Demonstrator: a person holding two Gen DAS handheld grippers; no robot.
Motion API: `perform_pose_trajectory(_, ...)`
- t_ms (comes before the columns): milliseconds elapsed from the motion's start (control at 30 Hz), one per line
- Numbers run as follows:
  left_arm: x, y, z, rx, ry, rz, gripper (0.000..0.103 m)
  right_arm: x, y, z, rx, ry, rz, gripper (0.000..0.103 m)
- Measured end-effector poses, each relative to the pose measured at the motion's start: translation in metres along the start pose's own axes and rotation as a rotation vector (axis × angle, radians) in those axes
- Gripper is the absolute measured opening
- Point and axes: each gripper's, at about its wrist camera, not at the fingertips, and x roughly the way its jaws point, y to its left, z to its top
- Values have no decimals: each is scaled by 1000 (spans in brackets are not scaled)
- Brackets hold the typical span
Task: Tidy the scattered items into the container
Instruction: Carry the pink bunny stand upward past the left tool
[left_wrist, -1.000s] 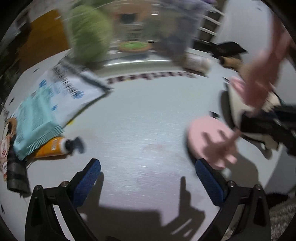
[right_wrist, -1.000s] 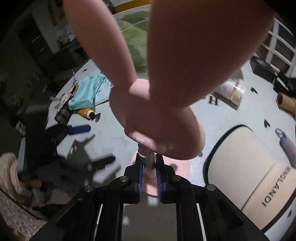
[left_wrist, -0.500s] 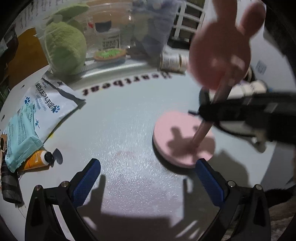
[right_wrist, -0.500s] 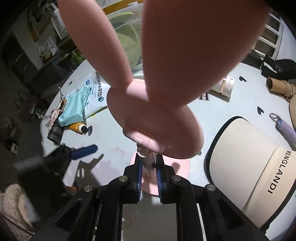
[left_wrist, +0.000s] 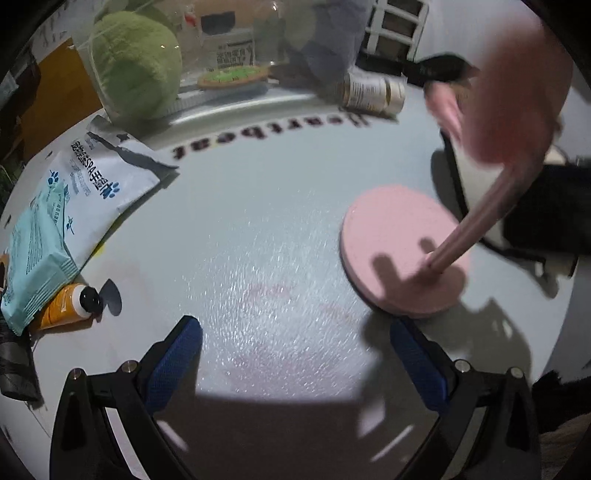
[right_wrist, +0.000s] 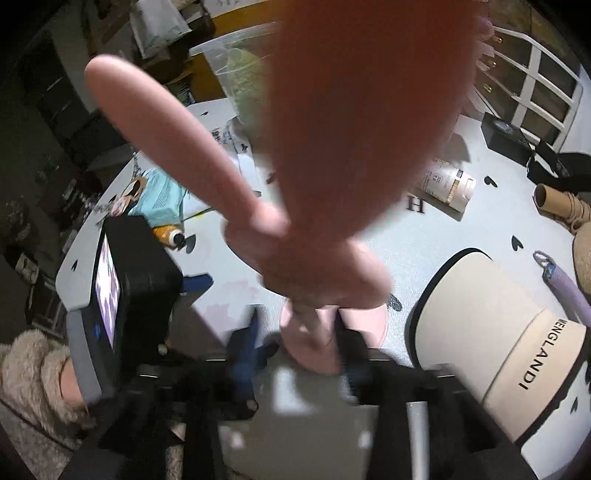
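Observation:
A pink stand with rabbit ears rests on its round base on the white table. Its stem leans up to the right in the left wrist view. My right gripper is blurred and its jaws are opening; the stem stands between the fingers, and the pads no longer press on it. My left gripper hangs open over bare table, left of the base, holding nothing. The clear container at the back holds a green plush.
A teal wipes pack, a white pouch and an orange tube lie at the left. A small bottle lies by the container. A cream cap and a purple item sit to the right.
The right gripper's jaws, shut on the pink stand's stem before, have spread apart. The stand's head has swung to the right in the left wrist view. The left gripper stays open.

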Motion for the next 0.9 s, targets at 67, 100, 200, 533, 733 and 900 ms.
perform_pose_trajectory(67, -5, 1, 2, -7, -19, -11, 103, -10, 1, -2, -40, -21, -15, 65)
perform_pose_trajectory(100, -8, 1, 3, -11, -29, -17, 103, -15, 0, -3, -65, -29, -29, 65)
perform_pose_trajectory(200, -9, 2, 6, -16, -31, -20, 103, -28, -4, -3, -106, -41, -68, 65)
perform_pose_trajectory(533, 11, -1, 10, -6, 1, 39, 103, -36, -10, 29, -422, -97, -99, 65)
perform_pose_trajectory(733, 13, 2, 14, -29, 1, 51, 103, -28, 0, 30, -501, -39, -36, 34)
perform_pose_trajectory(900, 5, 12, 15, -92, -16, 37, 103, -28, -5, 30, -292, -31, -20, 33)
